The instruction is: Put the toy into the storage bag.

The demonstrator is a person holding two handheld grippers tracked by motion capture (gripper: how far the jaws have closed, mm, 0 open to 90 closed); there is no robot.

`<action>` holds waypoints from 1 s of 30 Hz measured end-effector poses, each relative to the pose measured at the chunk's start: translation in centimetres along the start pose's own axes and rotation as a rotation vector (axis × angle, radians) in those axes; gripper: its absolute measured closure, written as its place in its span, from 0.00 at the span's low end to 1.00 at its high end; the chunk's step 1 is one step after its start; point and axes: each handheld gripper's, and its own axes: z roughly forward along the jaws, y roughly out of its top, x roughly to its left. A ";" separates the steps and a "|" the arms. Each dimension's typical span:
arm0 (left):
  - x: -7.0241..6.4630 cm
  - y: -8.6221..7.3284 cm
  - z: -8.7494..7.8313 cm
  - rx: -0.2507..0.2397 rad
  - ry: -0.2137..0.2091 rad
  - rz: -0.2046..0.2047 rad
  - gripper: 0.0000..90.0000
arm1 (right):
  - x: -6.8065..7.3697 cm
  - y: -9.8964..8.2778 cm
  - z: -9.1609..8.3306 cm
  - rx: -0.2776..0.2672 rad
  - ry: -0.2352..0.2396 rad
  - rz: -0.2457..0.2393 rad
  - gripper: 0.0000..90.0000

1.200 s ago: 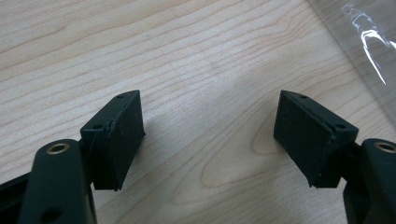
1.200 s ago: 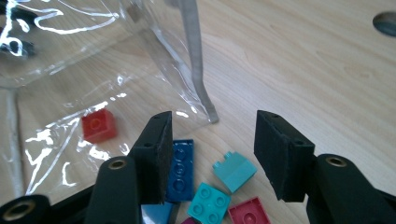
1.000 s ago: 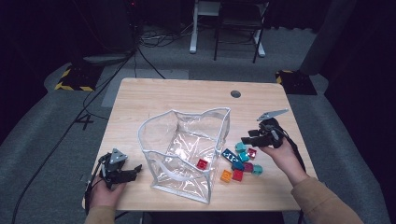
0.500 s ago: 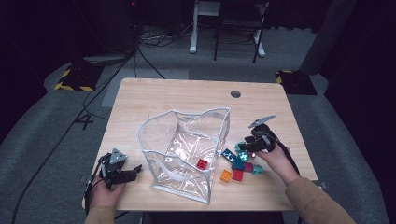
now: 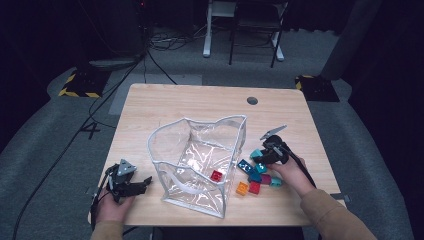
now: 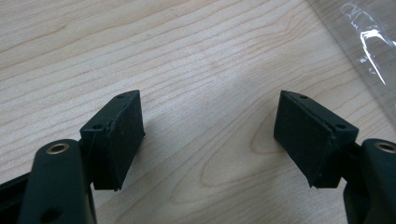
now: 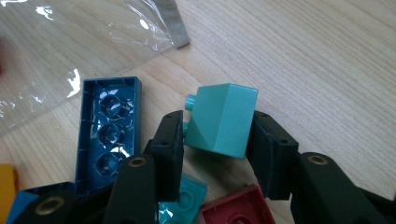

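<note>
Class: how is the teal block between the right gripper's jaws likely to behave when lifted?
The teal block looks like rigid plastic, so it probably won't deform. Its smooth, glossy faces may slip. It sits tilted between the right gripper pads, so it might pivot.

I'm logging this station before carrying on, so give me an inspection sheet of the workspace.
Surface: wooden table, round hole near the far edge.
Job's things: teal block between the right gripper's pads; clear bag open, red block inside.
Clutter: loose blocks beside the bag.
Grippers: right gripper has just been closing, pads on the teal block; left gripper open over bare wood.
Cables: several on the floor beyond the table.
Surroundings: grey floor, chair legs, dark room.
</note>
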 end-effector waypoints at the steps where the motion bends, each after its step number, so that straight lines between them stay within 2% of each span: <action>1: 0.0 0.0 0.0 0.000 0.000 0.000 0.27 | 0.0 0.0 0.0 -0.004 0.003 0.002 0.59; 7: 0.0 0.0 0.0 0.000 0.000 0.001 0.27 | 0.3 0.3 0.7 0.002 -0.020 -0.004 0.56; 11: 0.0 0.0 0.0 0.000 0.000 0.001 0.27 | 0.6 0.4 1.0 0.008 -0.054 -0.017 0.62; 16: 0.0 0.0 0.0 0.000 0.000 0.000 0.27 | 0.6 0.6 0.8 0.009 -0.047 0.000 0.63; 20: 0.0 0.0 0.0 0.000 0.000 0.001 0.27 | 0.6 0.7 -0.1 -0.016 -0.023 0.016 0.63; 25: 0.0 0.0 0.0 0.000 0.000 0.000 0.27 | 0.8 1.2 -2.0 -0.052 -0.016 0.004 0.63; 30: 0.0 0.0 0.0 0.000 0.000 0.001 0.27 | 0.8 1.5 -3.8 -0.084 0.011 0.028 0.63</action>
